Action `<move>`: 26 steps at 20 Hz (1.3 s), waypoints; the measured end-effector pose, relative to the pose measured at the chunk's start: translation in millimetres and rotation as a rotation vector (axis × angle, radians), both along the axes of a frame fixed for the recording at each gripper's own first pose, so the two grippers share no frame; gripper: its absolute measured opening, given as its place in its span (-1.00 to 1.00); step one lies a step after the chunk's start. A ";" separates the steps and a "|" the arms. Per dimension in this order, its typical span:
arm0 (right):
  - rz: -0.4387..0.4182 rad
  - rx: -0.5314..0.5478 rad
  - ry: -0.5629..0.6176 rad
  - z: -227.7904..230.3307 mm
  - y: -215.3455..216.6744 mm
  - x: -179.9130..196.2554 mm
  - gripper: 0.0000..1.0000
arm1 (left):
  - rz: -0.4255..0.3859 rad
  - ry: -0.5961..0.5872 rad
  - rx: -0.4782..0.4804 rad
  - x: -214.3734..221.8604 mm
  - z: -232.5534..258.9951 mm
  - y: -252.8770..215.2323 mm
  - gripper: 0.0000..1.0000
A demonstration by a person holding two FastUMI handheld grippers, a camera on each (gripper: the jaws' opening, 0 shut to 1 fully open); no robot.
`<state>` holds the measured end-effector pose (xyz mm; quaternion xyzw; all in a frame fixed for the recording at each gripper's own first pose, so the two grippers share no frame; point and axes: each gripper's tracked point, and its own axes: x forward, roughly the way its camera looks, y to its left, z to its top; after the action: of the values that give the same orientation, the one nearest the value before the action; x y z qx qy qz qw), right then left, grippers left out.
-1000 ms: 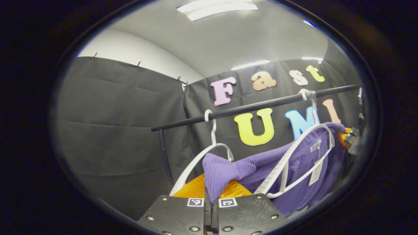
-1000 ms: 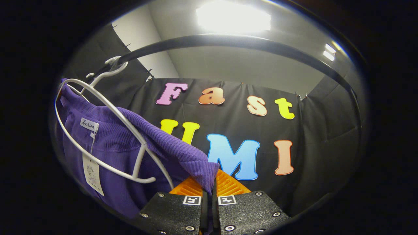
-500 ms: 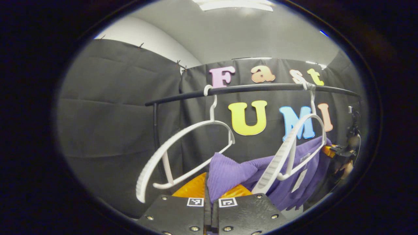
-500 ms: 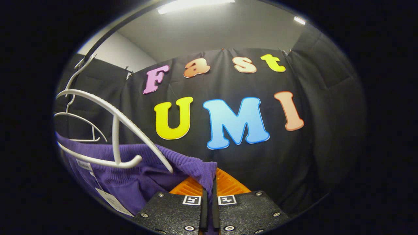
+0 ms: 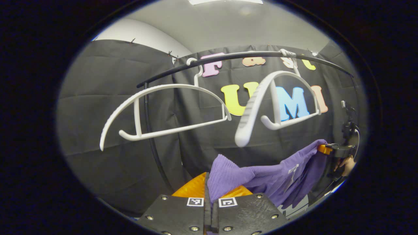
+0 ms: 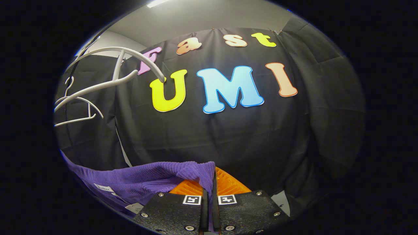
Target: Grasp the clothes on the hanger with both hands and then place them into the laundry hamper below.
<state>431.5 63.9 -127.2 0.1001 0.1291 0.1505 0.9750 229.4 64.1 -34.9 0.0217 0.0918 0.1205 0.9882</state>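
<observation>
Purple knit garment (image 6: pixel 140 182): lower part running out past the picture's edge, below the white hangers (image 6: pixel 98 81); tag print being too small to read.

Ribbed matt knit cloth is seen in the purple garment (image 5: pixel 261 178); smooth plastic in the white hangers (image 5: pixel 163 107); a dull finish on the rail (image 5: pixel 228 58).

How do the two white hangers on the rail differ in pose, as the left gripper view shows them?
The left hanger hangs nearly broadside to the camera, its full arc and lower bar showing. The right hanger is turned toward the camera, so one thick arm end juts forward and down. The right hanger hangs above the purple garment; the left hanger hangs beside it, over bare cloth wall. Both are bare and hook on the black rail.
</observation>
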 end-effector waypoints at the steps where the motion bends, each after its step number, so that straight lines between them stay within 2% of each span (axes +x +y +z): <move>1: 0.010 -0.008 0.001 -1.2 0.4 -9.6 -0.91 | 0.002 0.001 -0.014 -5.5 -3.1 -1.0 -0.97; 5: 0.030 -0.015 -0.019 8.2 -7.4 -47.5 -0.91 | -0.004 -0.012 -0.050 -33.3 -9.2 -7.2 -0.97; 8: 0.024 -0.013 -0.043 27.4 -12.9 -77.1 -0.90 | -0.042 -0.029 -0.082 -48.8 -6.1 -20.5 -0.97; 14: 0.001 -0.001 -0.110 76.8 -15.0 -137.8 -0.91 | -0.159 -0.095 -0.113 -69.6 21.9 -39.4 -0.96; 15: -0.001 0.002 -0.118 84.7 -14.0 -148.5 -0.91 | -0.181 -0.107 -0.117 -72.2 28.3 -41.5 -0.87; 17: -0.013 0.016 -0.122 97.3 -13.0 -171.5 -0.91 | -0.217 -0.127 -0.113 -84.8 40.2 -49.0 -1.00; 26: -0.026 0.043 -0.157 131.2 4.4 -264.3 -0.91 | -0.405 -0.190 -0.144 -123.1 57.3 -86.5 -0.97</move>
<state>167.2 68.3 4.1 0.1103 0.0477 0.1482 0.9816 106.4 -22.4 22.4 -0.0425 0.0004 -0.0859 0.9954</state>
